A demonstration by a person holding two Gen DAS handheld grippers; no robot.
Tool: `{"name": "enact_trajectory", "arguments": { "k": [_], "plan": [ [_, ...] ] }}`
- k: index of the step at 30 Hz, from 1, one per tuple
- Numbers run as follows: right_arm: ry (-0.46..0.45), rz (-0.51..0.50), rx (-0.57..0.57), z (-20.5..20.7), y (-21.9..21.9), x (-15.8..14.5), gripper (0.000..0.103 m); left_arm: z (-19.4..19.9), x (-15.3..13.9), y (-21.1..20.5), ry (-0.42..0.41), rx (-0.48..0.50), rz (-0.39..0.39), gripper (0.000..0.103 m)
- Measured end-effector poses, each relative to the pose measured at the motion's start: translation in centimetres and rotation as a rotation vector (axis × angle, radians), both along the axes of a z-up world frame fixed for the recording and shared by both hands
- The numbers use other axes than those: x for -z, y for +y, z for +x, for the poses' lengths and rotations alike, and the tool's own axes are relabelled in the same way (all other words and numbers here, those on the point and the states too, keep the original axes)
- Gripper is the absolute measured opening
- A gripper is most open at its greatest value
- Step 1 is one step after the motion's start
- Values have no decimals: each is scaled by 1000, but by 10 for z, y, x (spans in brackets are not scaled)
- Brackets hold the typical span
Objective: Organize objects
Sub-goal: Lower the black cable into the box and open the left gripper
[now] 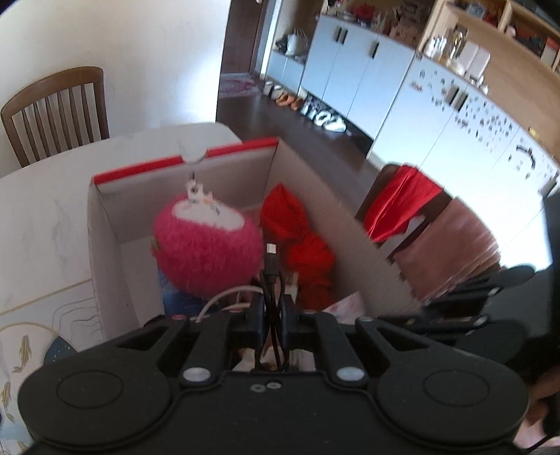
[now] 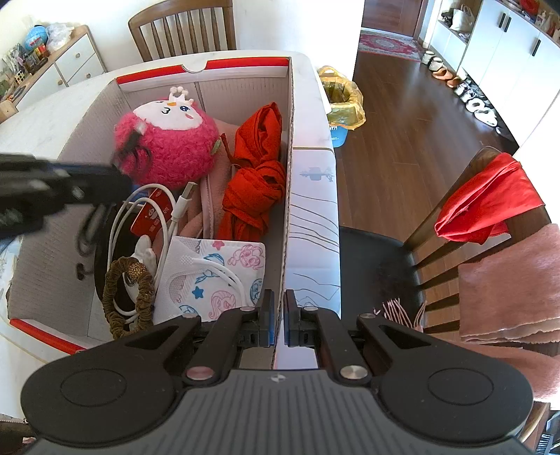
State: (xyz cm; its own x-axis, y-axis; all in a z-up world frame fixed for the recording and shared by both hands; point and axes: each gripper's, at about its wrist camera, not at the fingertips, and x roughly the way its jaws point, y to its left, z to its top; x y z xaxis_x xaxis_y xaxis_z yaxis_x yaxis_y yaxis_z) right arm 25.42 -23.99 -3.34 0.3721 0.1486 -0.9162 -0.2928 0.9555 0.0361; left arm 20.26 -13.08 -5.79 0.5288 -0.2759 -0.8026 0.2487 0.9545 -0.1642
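Observation:
A cardboard box with red trim stands on the white table. Inside lie a pink plush toy, a red cloth, a white cable, a printed face mask and a brown scrunchie. My left gripper is shut on a black USB cable and holds it over the box; it also shows in the right wrist view. My right gripper is shut on the box's right wall near the front corner.
A wooden chair stands behind the table. Another chair with a red cloth and pink scarf stands at the right. A bin with a yellow bag stands on the wooden floor. White cabinets line the far wall.

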Motion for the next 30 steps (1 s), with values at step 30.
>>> {"name": "enact_trajectory", "arguments": {
  "k": [30],
  "plan": [
    [4, 14, 5, 1, -1, 0, 5, -10, 21, 15, 64, -29, -19, 47]
  ]
}}
